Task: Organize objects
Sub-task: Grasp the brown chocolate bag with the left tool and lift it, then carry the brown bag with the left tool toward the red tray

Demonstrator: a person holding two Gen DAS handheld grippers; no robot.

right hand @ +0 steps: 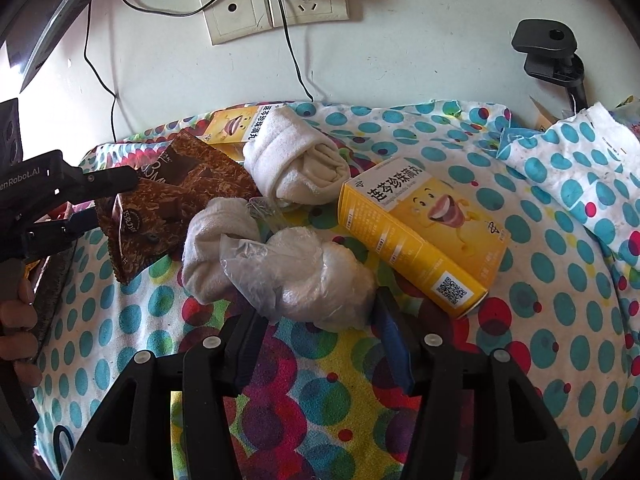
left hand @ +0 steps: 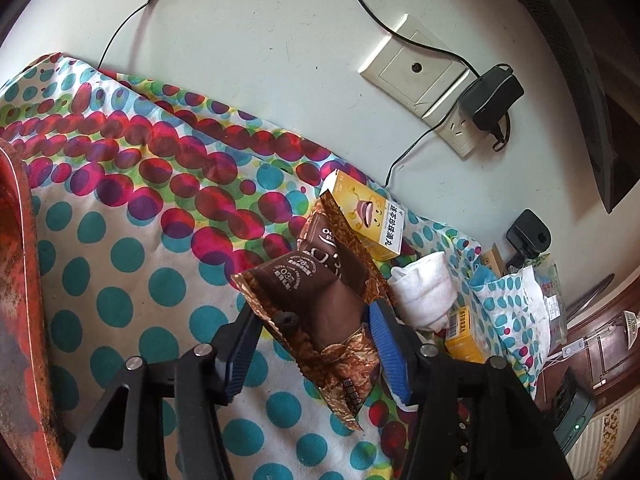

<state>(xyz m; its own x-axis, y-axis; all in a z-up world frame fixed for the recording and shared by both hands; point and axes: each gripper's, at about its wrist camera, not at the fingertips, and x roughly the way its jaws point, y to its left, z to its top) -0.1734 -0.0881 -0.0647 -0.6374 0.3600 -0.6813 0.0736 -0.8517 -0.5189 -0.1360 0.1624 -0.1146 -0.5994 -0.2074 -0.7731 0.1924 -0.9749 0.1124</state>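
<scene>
Left gripper (left hand: 316,344) clamps brown chocolate snack packet (left hand: 320,300), centre of left wrist view, lifted above polka-dot cloth (left hand: 120,240). Right gripper (right hand: 316,320) straddles plastic-wrapped white bundle (right hand: 304,276), lower centre of right wrist view; cannot tell if pads press. Yellow box (right hand: 420,232) right of bundle, rolled white sock (right hand: 296,168) above.

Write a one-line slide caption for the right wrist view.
Right gripper closing around a plastic-wrapped white bundle on the dotted cloth, beside a yellow box.

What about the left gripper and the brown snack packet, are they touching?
Touching. Right wrist view: the left gripper pinches the brown snack packet by its edge.
</scene>
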